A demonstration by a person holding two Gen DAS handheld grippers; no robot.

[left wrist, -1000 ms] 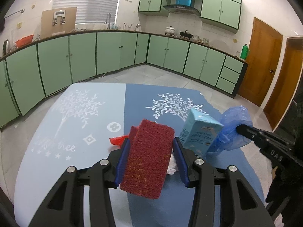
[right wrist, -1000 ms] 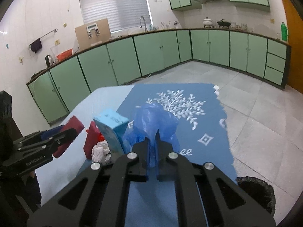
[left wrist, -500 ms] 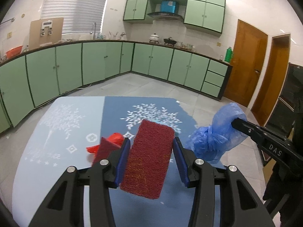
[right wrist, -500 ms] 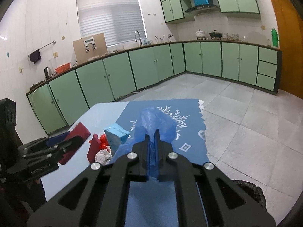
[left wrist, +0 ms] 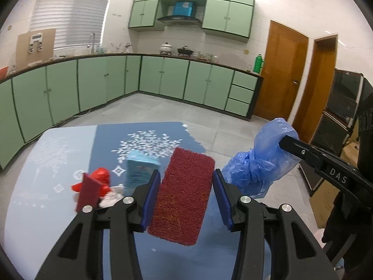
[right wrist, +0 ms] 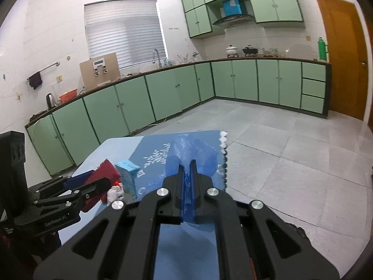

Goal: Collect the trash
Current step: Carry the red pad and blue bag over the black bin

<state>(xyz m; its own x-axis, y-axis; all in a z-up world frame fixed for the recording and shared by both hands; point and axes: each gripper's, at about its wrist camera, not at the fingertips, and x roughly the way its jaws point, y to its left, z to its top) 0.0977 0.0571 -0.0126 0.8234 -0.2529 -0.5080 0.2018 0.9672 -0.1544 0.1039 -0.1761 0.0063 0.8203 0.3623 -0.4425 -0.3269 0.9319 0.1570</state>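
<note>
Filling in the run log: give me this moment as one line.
left claw: shut on red pad | right claw: shut on blue bag | both lifted above table

I am looking down on a table [left wrist: 58, 144] wearing a blue cloth with white tree prints. Sitting on it, near the left side, are a light blue carton [left wrist: 139, 172], red wrapper scraps [left wrist: 101, 177] and crumpled white paper [left wrist: 112, 197], bunched together.

Green cabinets [left wrist: 163, 79] line white-tiled walls (blinds [right wrist: 123, 42] down) over a pale tiled floor [right wrist: 291, 144].
</note>
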